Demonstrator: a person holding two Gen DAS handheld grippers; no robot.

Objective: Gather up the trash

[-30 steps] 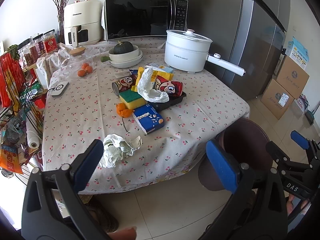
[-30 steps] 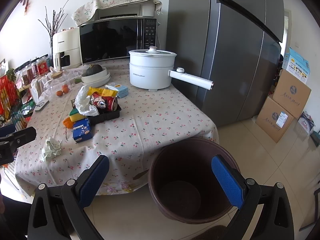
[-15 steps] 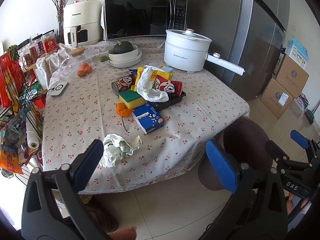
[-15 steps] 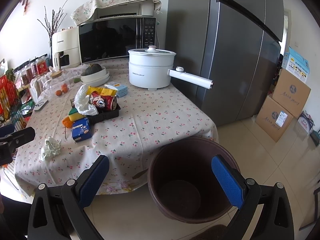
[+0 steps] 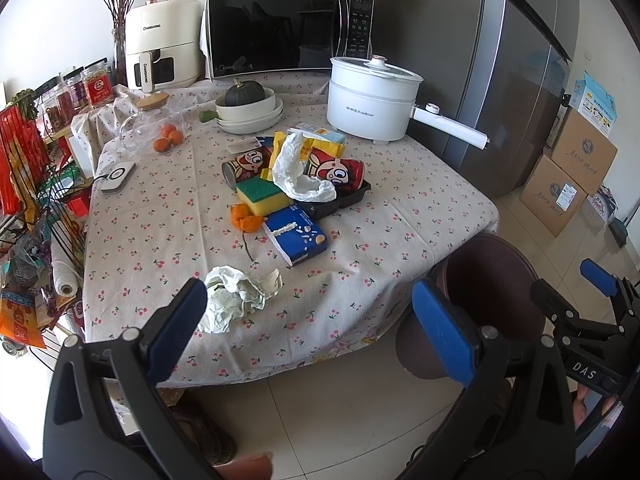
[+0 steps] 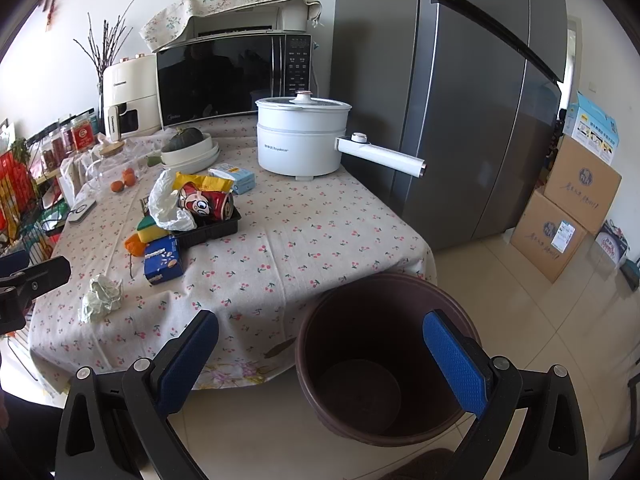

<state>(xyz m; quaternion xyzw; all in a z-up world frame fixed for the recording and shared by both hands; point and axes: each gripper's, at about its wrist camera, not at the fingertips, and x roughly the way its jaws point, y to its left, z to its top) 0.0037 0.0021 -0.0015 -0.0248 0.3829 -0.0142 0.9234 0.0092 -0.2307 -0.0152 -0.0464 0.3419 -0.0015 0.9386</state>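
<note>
A crumpled white paper wad [image 5: 236,296] [image 6: 101,298] lies near the table's front edge, just beyond my open left gripper [image 5: 310,320]. Further back sit a blue snack box [image 5: 294,236] [image 6: 163,259], orange peel [image 5: 245,218], a yellow-green sponge [image 5: 262,196], and a black tray [image 5: 340,204] [image 6: 212,230] holding red cans, a white plastic bag [image 5: 298,172] and yellow wrappers. A dark brown bin [image 6: 384,356] [image 5: 492,280] stands on the floor at the table's corner, below my open right gripper [image 6: 320,354]. Both grippers hold nothing.
On the cherry-print tablecloth [image 5: 160,220] stand a white electric pot [image 5: 372,100] with a long handle, stacked bowls with a squash [image 5: 246,108], a microwave [image 5: 288,28] and an air fryer [image 5: 160,52]. A wire rack [image 5: 36,200] crowds the left; a fridge [image 6: 472,100] and cardboard boxes [image 6: 568,208] stand at the right.
Both views have shifted only slightly; the grippers stay open and nothing on the table has moved.
</note>
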